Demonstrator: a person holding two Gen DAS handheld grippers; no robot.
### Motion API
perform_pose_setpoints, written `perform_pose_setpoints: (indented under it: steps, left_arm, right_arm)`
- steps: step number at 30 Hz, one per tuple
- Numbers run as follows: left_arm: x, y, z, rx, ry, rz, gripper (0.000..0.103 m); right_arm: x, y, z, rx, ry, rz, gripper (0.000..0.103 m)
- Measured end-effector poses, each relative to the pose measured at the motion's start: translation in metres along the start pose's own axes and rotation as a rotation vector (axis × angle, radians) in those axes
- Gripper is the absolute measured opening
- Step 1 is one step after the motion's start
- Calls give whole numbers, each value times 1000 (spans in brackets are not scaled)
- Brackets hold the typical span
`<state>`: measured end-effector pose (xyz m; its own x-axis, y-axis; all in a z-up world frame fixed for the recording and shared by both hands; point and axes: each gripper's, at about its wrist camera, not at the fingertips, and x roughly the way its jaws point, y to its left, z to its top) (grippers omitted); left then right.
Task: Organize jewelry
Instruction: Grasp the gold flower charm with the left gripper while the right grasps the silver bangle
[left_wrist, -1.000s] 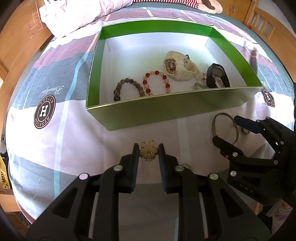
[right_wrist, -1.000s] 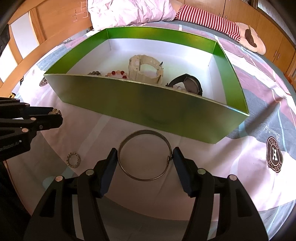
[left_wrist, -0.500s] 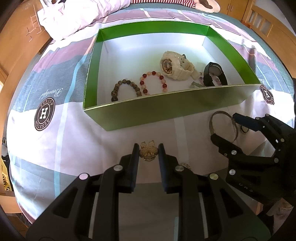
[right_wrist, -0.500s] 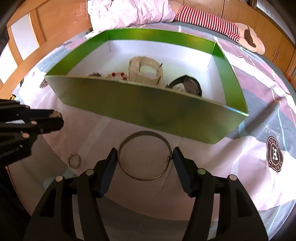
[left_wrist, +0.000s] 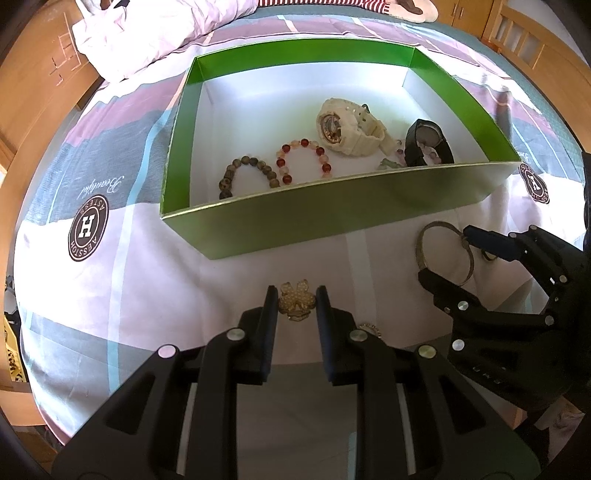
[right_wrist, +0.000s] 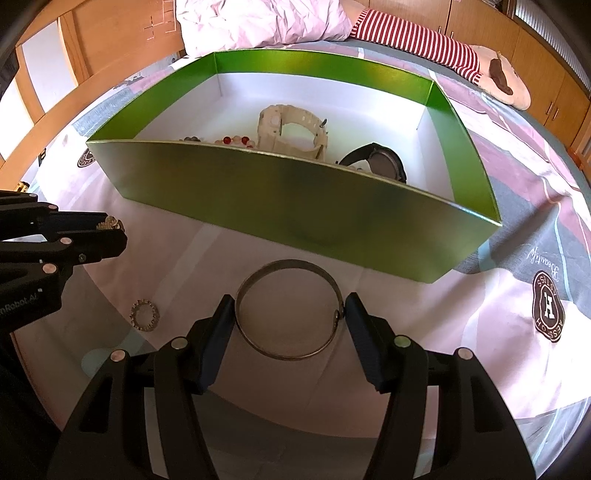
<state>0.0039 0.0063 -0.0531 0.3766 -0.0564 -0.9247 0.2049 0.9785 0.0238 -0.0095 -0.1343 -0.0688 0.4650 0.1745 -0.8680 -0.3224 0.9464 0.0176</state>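
Note:
A gold pearl brooch (left_wrist: 297, 304) sits between the fingers of my left gripper (left_wrist: 295, 295), which is shut on it just in front of the green box (left_wrist: 332, 218). My right gripper (right_wrist: 290, 306) is shut on a thin metal bangle (right_wrist: 288, 310), both pads pressing its rim, over the sheet near the box's front wall (right_wrist: 277, 199). The left wrist view shows that bangle (left_wrist: 443, 254) at right. Inside the box lie a cream watch (left_wrist: 347, 125), a black watch (left_wrist: 424, 144), a brown bead bracelet (left_wrist: 247, 173) and a red bead bracelet (left_wrist: 303, 158).
A small sparkly ring (right_wrist: 146, 314) lies on the patterned bedsheet (left_wrist: 110, 288) between the two grippers. A white quilt (right_wrist: 258, 22) and a striped soft toy (right_wrist: 424, 48) lie beyond the box. Wooden bed rails (right_wrist: 55, 92) run along the sides.
Both grippers keep the same hold. The box has drifted only slightly in both views.

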Motion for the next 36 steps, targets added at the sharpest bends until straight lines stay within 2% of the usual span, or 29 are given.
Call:
perform_pose_setpoints:
  steps: [21, 29, 36]
  left_arm:
    - [-1, -3, -1, 5, -6, 10, 21]
    - [-11, 0, 1, 5, -62, 24, 21]
    - [-23, -1, 4, 3, -123, 4, 21]
  right_arm:
    - [-1, 1, -1, 3, -11, 16, 61]
    - [-18, 3, 4, -2, -73, 35, 61]
    - [-29, 2, 6, 1, -105, 58, 61]
